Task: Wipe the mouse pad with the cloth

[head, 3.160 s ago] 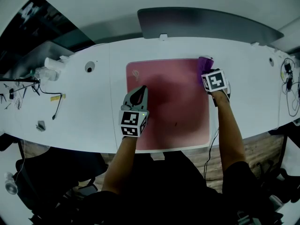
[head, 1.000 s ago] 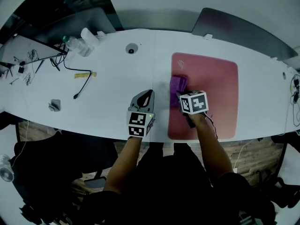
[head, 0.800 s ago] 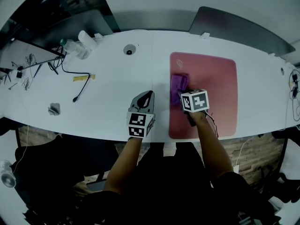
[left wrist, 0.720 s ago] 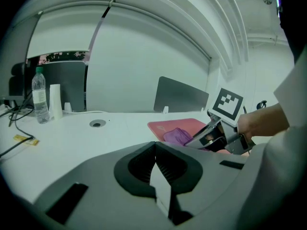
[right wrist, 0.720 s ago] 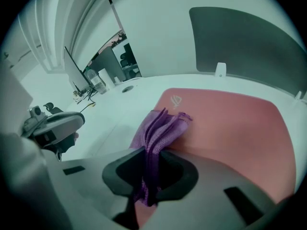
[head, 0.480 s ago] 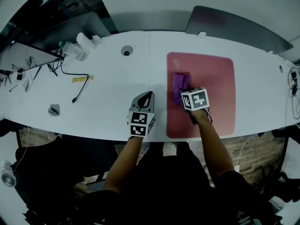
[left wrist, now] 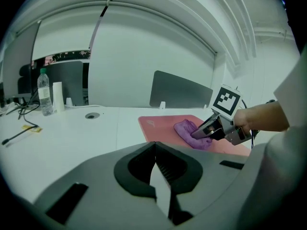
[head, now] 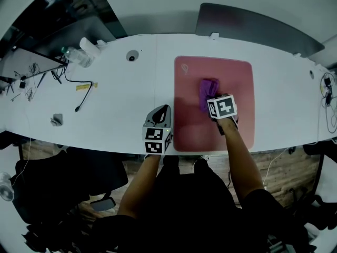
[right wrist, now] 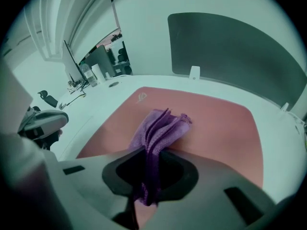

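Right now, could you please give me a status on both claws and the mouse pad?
Right claw shut on purple cloth, cloth down on pink mouse pad. Left claw shut, empty, left of pad. Nothing else on pad.

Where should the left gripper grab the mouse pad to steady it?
Probably the near left corner of the mouse pad, from the left: it lies flat, so only an edge gives a bite, and that corner is beside the left gripper, clear of the cloth.
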